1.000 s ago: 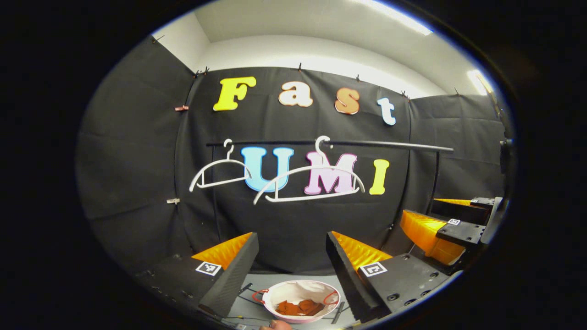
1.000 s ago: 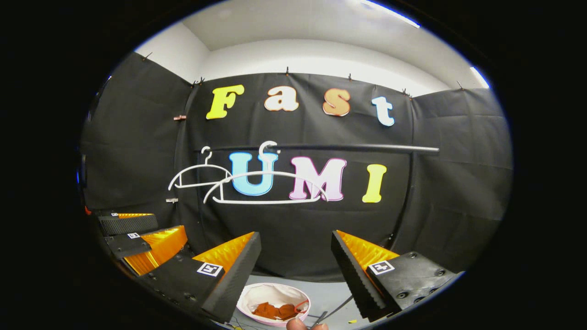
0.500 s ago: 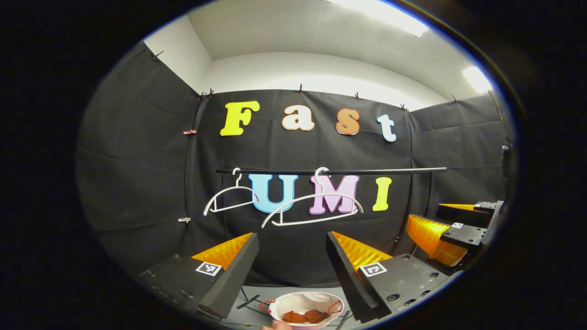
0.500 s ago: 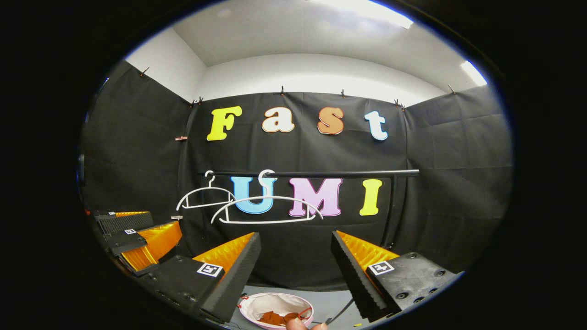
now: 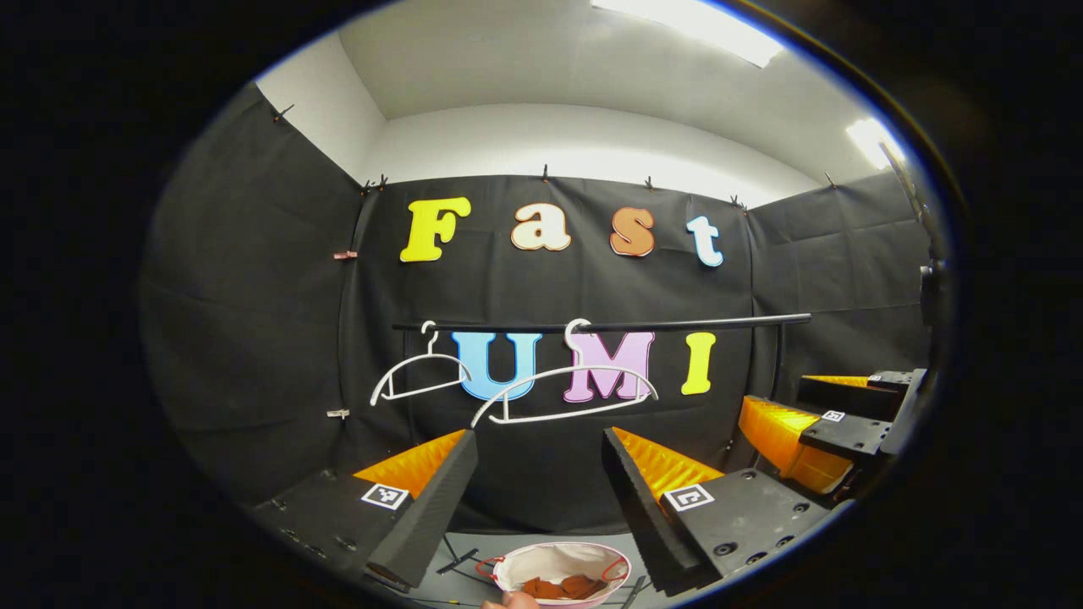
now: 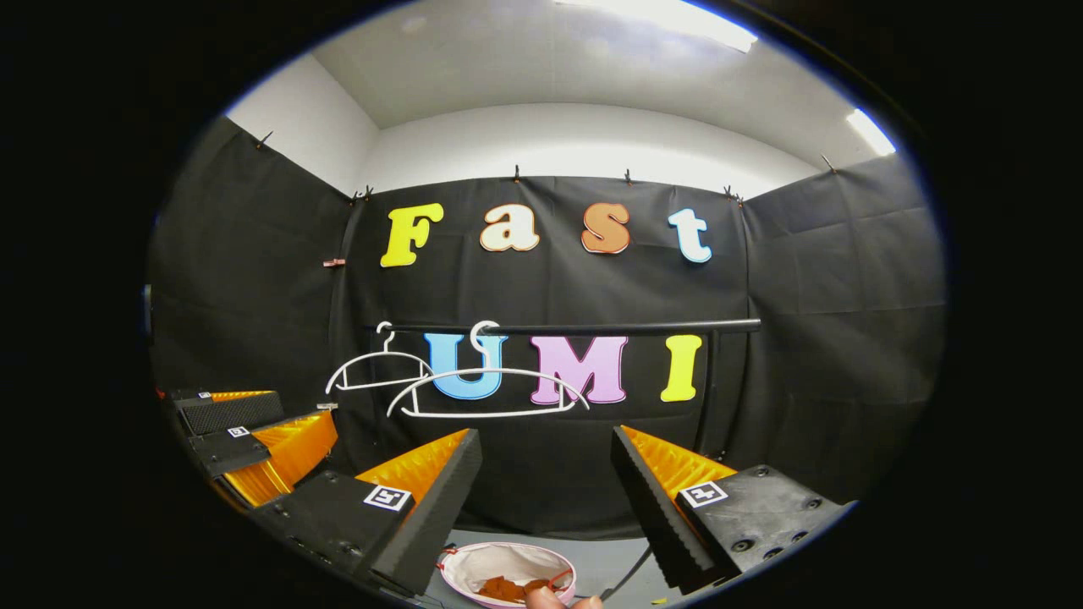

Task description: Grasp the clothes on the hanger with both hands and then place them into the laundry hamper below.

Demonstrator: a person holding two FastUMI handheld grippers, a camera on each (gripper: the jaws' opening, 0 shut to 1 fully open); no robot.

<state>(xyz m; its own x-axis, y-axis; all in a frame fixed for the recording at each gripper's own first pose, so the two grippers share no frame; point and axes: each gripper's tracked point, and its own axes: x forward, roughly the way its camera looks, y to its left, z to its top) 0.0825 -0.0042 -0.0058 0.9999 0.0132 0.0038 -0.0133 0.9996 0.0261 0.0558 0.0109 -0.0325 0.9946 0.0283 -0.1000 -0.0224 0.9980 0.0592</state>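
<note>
Two bare white hangers (image 5: pixel 565 393) (image 6: pixel 489 391) hang on a black rail (image 5: pixel 677 323) against the back wall. Far below, a white round hamper (image 5: pixel 563 560) (image 6: pixel 474 565) with red handles sits on the grey floor, and rust-brown clothes (image 5: pixel 565 586) (image 6: pixel 506 588) lie inside it. My left gripper (image 5: pixel 539 499) is open with nothing between its fingers. My right gripper (image 6: pixel 546 499) is open and empty as well. In the left gripper view the right gripper (image 5: pixel 833 427) shows at the right edge; in the right gripper view the left gripper (image 6: pixel 245 436) shows at the left.
A smaller hanger (image 5: pixel 416 378) hangs near the rail's left end. The rail's upright post (image 5: pixel 776 372) stands at the right. A fingertip (image 6: pixel 550 599) pokes in at the bottom edge, next to a dark cable (image 6: pixel 624 577) lying on the floor.
Both views have tilted up and drawn back: the rail and hangers sit lower in the frames, and the hamper has slid toward the bottom edge. Both grippers stay open.
</note>
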